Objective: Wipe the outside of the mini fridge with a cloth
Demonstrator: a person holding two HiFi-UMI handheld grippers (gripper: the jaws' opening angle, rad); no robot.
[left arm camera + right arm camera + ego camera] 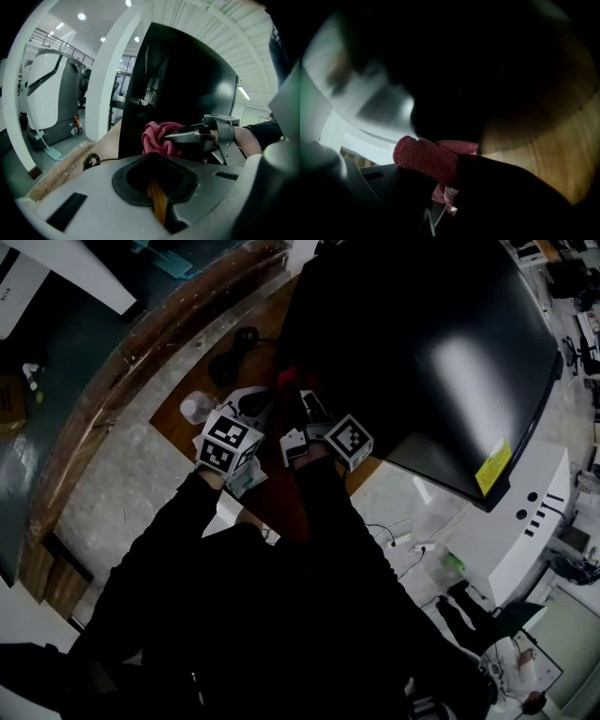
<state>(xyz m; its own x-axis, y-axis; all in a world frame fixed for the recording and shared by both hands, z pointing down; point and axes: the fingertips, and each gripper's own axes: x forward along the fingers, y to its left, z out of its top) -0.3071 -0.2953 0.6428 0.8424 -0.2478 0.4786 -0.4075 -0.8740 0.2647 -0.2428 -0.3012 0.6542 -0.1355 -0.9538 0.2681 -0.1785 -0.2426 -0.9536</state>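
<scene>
Wiping looks under way: the red cloth [157,136] is pressed against the near left side of the black mini fridge [422,352], low down by the wooden table [562,154]. Nothing shows which faces are already clean, so I'd count the top and the other sides as left. The right gripper [187,137] reaches forward, jaws clamped on the cloth. The left gripper [242,418] hangs just beside it, its jaws apparently drawn together on nothing.
</scene>
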